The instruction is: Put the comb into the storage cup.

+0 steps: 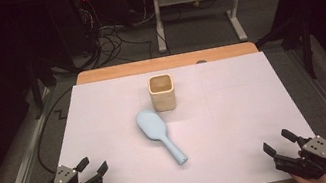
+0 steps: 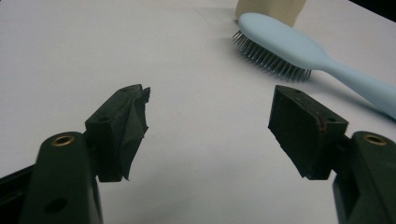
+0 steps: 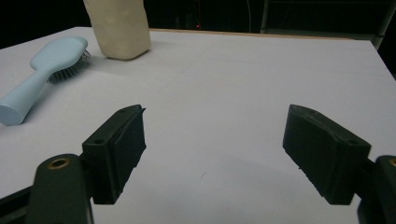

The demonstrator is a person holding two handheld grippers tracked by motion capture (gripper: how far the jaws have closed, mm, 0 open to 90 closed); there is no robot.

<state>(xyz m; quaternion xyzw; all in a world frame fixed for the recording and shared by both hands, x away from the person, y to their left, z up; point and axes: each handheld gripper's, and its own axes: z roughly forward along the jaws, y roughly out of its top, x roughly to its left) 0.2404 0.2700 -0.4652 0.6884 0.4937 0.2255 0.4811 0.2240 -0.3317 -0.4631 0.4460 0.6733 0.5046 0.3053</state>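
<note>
High view | left gripper (image 1: 94, 165) and right gripper (image 1: 276, 142) both agape, empty | hairbrush (image 1: 159, 135) lies bristles-down beside cup (image 1: 162, 92) — best pinch the handle squarely (mid-length).

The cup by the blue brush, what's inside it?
The cream cup stands upright behind the blue hairbrush. From the high view its opening shows only a plain brownish inside, nothing sticking out. The very bottom is too shadowed to see.

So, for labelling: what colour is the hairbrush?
Light blue hairbrush, clearest in the left gripper view.
</note>
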